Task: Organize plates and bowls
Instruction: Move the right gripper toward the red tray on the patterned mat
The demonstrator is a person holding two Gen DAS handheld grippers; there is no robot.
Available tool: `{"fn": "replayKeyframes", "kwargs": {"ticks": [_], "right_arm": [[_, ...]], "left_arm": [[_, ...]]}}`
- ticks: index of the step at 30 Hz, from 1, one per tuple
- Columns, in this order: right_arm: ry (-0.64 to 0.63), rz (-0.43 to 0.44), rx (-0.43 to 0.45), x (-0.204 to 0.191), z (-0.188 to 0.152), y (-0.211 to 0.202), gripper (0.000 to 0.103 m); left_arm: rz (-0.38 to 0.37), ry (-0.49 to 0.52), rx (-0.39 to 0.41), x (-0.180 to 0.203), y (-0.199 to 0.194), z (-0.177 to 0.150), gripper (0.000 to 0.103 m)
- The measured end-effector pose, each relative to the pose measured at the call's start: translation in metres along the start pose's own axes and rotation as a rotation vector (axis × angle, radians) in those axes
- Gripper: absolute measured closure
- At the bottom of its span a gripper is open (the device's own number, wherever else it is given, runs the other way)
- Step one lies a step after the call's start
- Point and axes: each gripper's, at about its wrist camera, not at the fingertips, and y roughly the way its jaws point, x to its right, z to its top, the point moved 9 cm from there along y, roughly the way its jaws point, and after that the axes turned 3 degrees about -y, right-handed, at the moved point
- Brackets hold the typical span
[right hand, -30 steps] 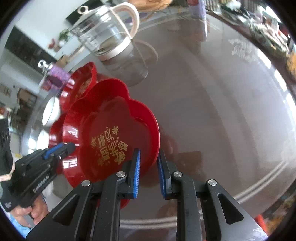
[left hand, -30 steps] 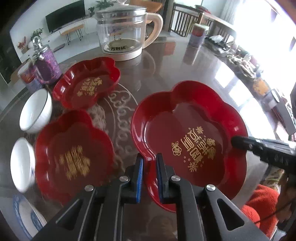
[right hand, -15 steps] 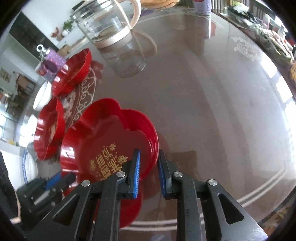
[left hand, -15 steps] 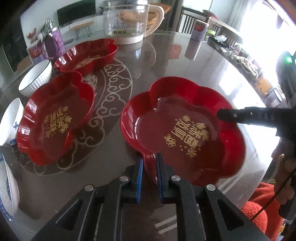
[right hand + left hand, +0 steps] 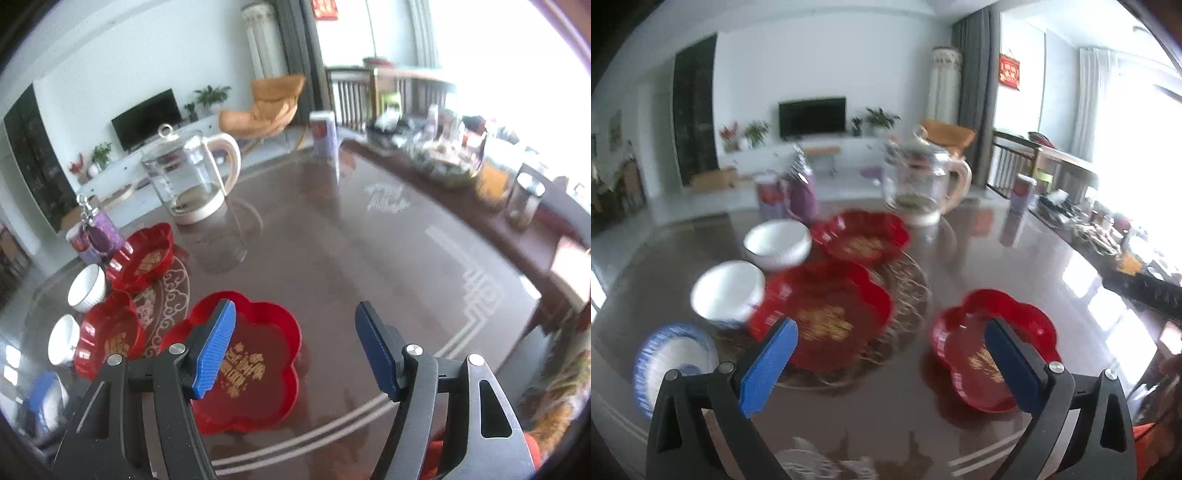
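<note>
Three red flower-shaped plates lie on the dark table. The nearest plate [image 5: 993,343] [image 5: 251,365] lies flat near the front edge. A second plate [image 5: 827,314] [image 5: 109,339] and a third plate [image 5: 864,238] [image 5: 146,258] lie further left. Two white bowls [image 5: 729,291] [image 5: 777,243] stand left of them, also in the right wrist view [image 5: 64,339] [image 5: 88,288]. A blue-rimmed plate [image 5: 670,362] lies at the near left. My left gripper [image 5: 892,365] is open and empty above the table. My right gripper [image 5: 295,350] is open and empty, raised over the nearest plate.
A glass kettle [image 5: 923,184] [image 5: 192,181] stands at the back. A purple jar [image 5: 803,192] [image 5: 101,229] and a can [image 5: 1021,194] [image 5: 325,134] stand near the table's far edge. Clutter [image 5: 443,158] fills the right side.
Both grippers let go of the nearest red plate, opened wide and drew back and up. The plate now lies flat on the table.
</note>
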Motion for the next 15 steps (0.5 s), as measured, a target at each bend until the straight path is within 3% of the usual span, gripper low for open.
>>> {"fn": "replayKeyframes", "kwargs": {"ticks": [5,8,12,15], "right_arm": [[-0.119,-0.015,0.069,-0.04,-0.003,-0.03,0.032],[-0.157,-0.055,0.128,-0.054,-0.006,-0.05,0.03],[-0.127,0.068,0.294,-0.066,0.0,-0.085,0.03],[-0.114,0.143,0.39,-0.072,0.008,-0.105,0.03]], "left_arm": [[0.107,0.085,-0.017,-0.023,-0.018,-0.003,0.0],[0.11,0.081,-0.031,-0.03,-0.028,-0.01,0.0],[0.118,0.077,0.066,-0.041,-0.052,-0.005,0.0],[0.129,0.085,0.091,-0.045,-0.059,0.0,0.0]]}}
